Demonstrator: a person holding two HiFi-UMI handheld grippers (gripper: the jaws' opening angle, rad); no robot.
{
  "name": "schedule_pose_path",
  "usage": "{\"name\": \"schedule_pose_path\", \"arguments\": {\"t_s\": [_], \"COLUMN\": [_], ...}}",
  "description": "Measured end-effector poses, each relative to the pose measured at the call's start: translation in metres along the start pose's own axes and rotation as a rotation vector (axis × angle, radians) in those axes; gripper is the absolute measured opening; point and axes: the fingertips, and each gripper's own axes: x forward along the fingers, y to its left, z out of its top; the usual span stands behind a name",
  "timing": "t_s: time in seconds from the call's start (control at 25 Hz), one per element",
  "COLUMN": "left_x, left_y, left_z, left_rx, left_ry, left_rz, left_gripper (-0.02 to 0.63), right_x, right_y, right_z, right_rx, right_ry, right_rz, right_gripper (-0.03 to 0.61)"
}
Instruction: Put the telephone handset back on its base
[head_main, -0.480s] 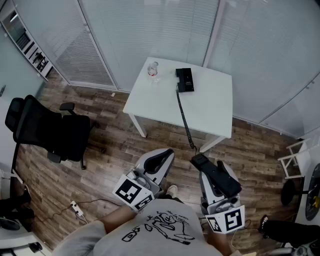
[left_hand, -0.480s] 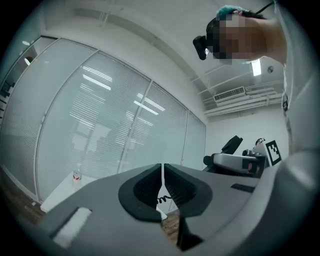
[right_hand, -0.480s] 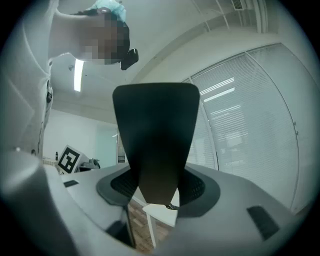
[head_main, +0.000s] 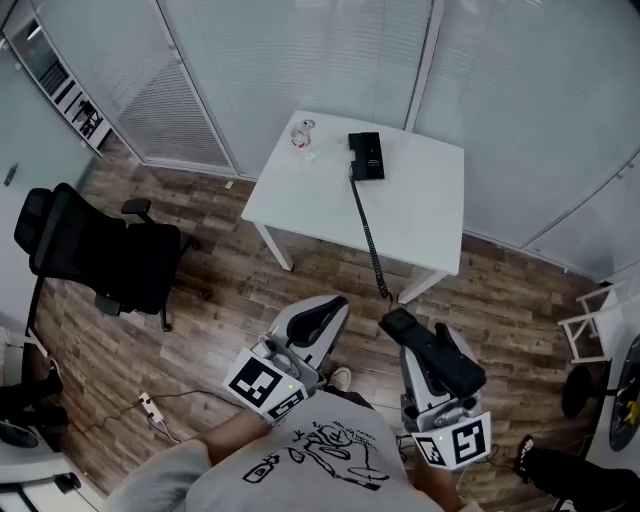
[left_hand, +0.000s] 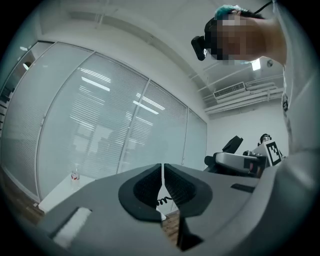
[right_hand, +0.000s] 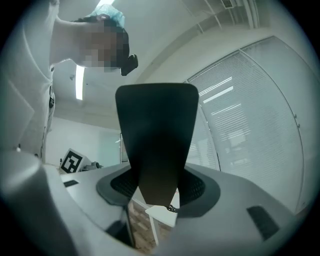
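A black telephone handset (head_main: 432, 352) sits clamped in my right gripper (head_main: 425, 345), low in the head view and well short of the table. In the right gripper view the handset (right_hand: 156, 145) fills the gap between both pads and sticks up past them. Its coiled cord (head_main: 367, 235) runs up to the black phone base (head_main: 366, 156) at the back of the white table (head_main: 420, 210). My left gripper (head_main: 322, 315) hangs beside the right one, jaws shut with nothing between them (left_hand: 162, 187).
A clear water bottle (head_main: 303, 136) stands on the table left of the base. A black office chair (head_main: 95, 255) is at the left on the wood floor. Glass walls with blinds run behind the table. A white stool (head_main: 590, 315) is at the right edge.
The view has shifted slightly; the table and base sit a touch further left in the head view. Both grippers keep their places and grip.
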Motion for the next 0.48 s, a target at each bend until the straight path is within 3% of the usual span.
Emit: {"name": "schedule_pose_path", "arguments": {"t_s": [0.48], "left_x": [0.009], "left_y": [0.005], "left_z": [-0.014], "left_rx": [-0.027], "left_ry": [0.03], "left_rz": [0.034], "left_gripper": [0.017], "right_x": [0.007], "right_y": [-0.011], "right_z": [-0.006], "right_rx": [0.022], "right_ry": [0.017], "right_rz": [0.039], "right_gripper": [0.21]}}
